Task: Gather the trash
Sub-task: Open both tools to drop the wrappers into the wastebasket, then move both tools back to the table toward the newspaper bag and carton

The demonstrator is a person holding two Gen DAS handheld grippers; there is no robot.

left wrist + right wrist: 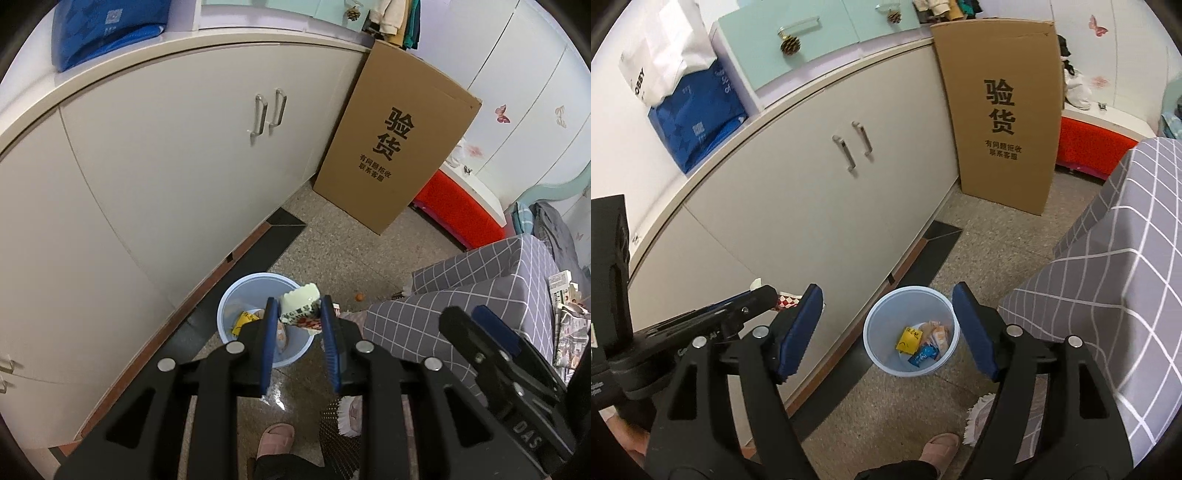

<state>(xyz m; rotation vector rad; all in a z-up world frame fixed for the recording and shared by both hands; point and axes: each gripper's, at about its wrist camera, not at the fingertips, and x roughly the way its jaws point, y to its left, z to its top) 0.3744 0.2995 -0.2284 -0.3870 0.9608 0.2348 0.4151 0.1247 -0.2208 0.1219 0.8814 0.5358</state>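
Note:
My left gripper (300, 312) is shut on a white snack wrapper (300, 305) with red print and holds it right above the light blue trash bin (236, 291) on the floor. The bin (911, 297) holds a yellow packet (909, 338), a blue packet (924, 355) and orange wrappers (936, 332). My right gripper (888, 325) is open and empty, high above the bin. The left gripper shows at the left of the right wrist view (768, 295), with the wrapper's red checked end (786, 300) sticking out. The right gripper's fingers (495, 328) show at the right of the left wrist view.
White cabinets (166, 166) run along the left. A tall cardboard box (399, 136) leans at the back by a red stool (458, 206). A table in grey checked cloth (1115, 277) stands at the right. A slipper (940, 448) and a small orange scrap (358, 296) lie on the floor.

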